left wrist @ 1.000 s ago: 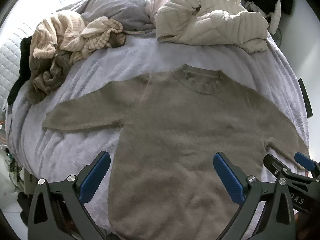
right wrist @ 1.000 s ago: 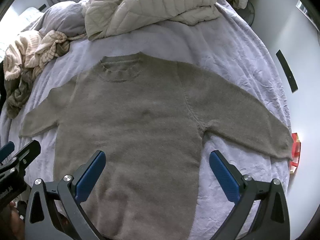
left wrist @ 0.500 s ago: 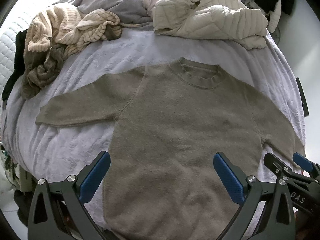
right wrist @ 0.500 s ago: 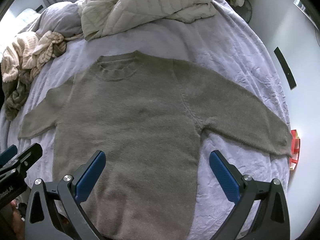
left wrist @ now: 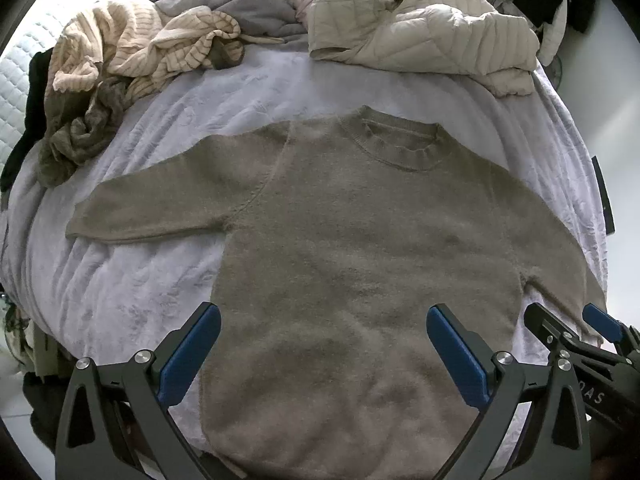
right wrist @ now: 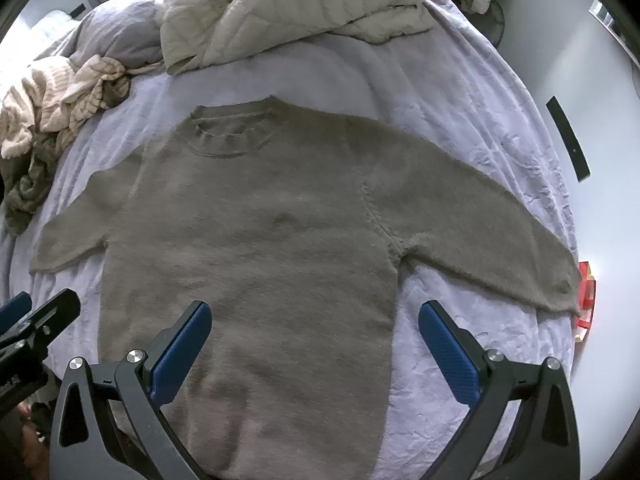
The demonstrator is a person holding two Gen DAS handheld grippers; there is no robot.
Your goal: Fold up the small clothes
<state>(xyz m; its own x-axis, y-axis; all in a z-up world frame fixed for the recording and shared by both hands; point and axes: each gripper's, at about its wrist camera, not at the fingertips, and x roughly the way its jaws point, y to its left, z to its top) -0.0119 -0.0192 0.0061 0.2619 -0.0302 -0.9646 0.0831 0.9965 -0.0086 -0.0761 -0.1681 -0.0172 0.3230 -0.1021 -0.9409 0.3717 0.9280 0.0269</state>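
A taupe knit sweater (left wrist: 360, 248) (right wrist: 256, 240) lies flat, front up, on a pale lilac bedspread (left wrist: 132, 280), both sleeves spread out sideways and the collar at the far side. My left gripper (left wrist: 324, 344) hovers open above the sweater's lower body, nothing between its blue pads. My right gripper (right wrist: 316, 336) is also open, over the sweater's lower right edge and the bare bedspread (right wrist: 460, 312) beside it. Each gripper shows at the edge of the other's view: the right gripper (left wrist: 576, 332) and the left gripper (right wrist: 36, 316).
A heap of cream striped and olive clothes (left wrist: 120, 68) sits at the far left. A cream quilted jacket (left wrist: 420, 28) and a grey pillow (left wrist: 240, 4) lie at the head of the bed. A red object (right wrist: 586, 300) sits past the bed's right edge.
Both grippers have drifted slightly forward and up over the sweater, so it sits a little lower and larger in view. Both stay open; the sweater has not moved.
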